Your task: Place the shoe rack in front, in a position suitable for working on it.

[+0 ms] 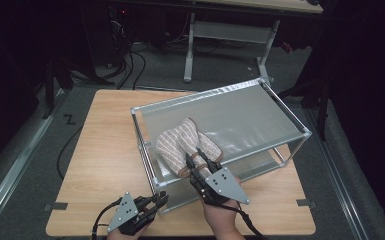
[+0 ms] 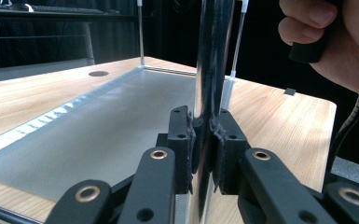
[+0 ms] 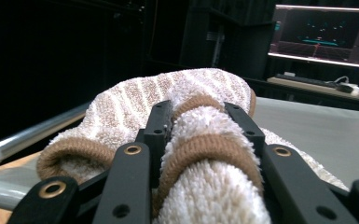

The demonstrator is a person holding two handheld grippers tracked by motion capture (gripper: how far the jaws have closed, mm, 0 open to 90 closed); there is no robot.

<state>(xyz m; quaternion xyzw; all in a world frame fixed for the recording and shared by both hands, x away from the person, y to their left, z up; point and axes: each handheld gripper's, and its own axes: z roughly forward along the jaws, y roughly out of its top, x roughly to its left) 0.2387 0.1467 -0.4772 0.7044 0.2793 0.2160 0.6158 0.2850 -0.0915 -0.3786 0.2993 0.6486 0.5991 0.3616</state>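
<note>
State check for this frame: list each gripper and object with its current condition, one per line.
Left gripper: shut on the rack's front corner post.
Right gripper: shut on the slippers.
Slippers: striped pair, lying on the rack's top shelf.
Shoe rack: upright on the wooden table.

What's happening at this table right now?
A person works a two-tier metal rack on a wooden table. The left gripper is clamped on the rack's shiny front corner post, apparently steadying it. The right gripper is shut on the brown-trimmed edges of a pair of striped fluffy slippers, which lie on the rack's top shelf near its front edge.
</note>
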